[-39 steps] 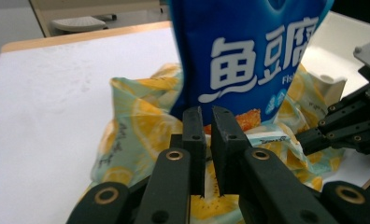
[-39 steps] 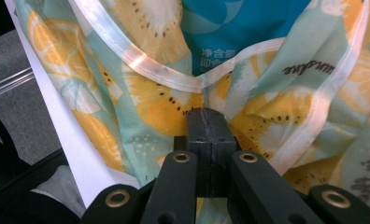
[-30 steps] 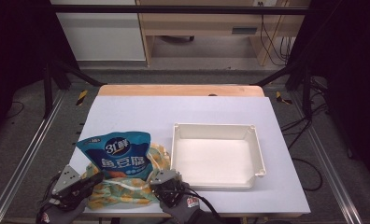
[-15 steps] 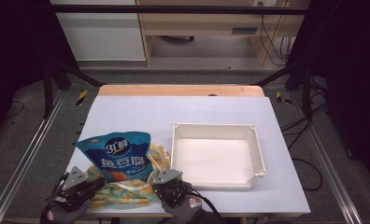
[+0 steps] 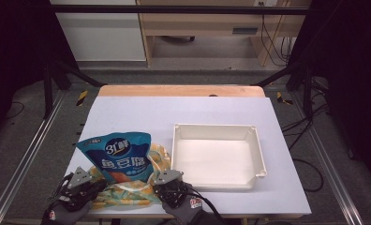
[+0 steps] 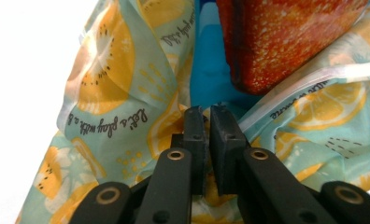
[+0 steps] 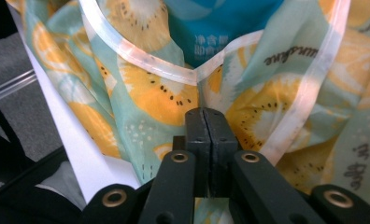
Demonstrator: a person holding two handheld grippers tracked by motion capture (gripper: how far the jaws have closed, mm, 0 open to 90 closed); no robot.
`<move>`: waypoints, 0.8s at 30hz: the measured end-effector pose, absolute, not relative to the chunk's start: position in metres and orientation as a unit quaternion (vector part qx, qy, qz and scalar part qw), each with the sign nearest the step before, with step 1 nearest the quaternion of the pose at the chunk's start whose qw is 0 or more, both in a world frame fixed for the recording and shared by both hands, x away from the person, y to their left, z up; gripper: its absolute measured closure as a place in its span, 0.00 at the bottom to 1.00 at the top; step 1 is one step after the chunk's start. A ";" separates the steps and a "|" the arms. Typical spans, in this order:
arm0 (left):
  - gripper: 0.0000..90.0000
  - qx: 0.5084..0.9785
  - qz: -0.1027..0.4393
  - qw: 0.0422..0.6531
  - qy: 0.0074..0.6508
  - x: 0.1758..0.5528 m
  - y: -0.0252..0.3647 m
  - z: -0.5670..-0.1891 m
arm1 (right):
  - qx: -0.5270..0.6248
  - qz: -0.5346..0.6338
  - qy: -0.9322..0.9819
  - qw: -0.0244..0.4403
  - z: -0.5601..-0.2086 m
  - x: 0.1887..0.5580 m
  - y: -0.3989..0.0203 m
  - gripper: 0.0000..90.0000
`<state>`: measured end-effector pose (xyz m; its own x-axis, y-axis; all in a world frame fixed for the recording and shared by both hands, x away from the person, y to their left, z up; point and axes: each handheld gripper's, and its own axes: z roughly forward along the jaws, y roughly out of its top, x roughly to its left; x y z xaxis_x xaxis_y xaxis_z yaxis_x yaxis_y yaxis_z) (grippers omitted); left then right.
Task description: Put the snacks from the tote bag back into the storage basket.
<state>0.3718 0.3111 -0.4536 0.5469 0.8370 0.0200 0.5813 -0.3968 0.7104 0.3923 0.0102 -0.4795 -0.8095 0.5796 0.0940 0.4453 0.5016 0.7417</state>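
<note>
At the near left of the pale counter [image 5: 183, 110] lies a soft, thin plastic lemon bag [image 5: 127, 196], light green with yellow fruit slices printed on it. A shiny blue snack pouch [image 5: 120, 157] sticks out of its far end, with its lower part down inside the bag.

My left tool [image 6: 206, 119] sits at the bag's near left edge. Its jaws have just been opening, and I can see a thin dark gap between the pads. The film lies right at the tips, but I do not think it is pinched now. My right tool [image 7: 205, 119] is at the near right edge. Its pads are squeezed together, and the film folds down into them, so I think it is gripping the bag there.

I think the bag is very light and floppy. It will crumple, slide and sag, and it cannot hold its own shape. The clear, thicker strip along its mouth looks like the best place to pinch, because it should not tear or slip as easily. The pouch looks puffy, smooth and a bit slippery, so it may slide inside the bag when I pull.

A white plastic tray [image 5: 216, 126] with low walls sits just right of the bag. Its near left corner is close to my right tool, so I could bump it.
</note>
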 end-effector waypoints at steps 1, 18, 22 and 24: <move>0.92 0.811 0.192 0.338 0.437 0.371 0.311 -0.453 | 0.295 0.406 0.861 0.084 -0.477 0.392 0.010 0.97; 0.75 0.754 0.218 0.435 0.441 0.352 0.332 -0.426 | 0.285 0.480 0.823 0.107 -0.433 0.395 -0.014 0.81; 0.70 0.735 0.228 0.465 0.438 0.347 0.337 -0.416 | 0.284 0.494 0.813 0.118 -0.422 0.397 -0.021 0.78; 0.67 0.729 0.229 0.477 0.434 0.346 0.338 -0.413 | 0.285 0.504 0.805 0.125 -0.414 0.397 -0.026 0.76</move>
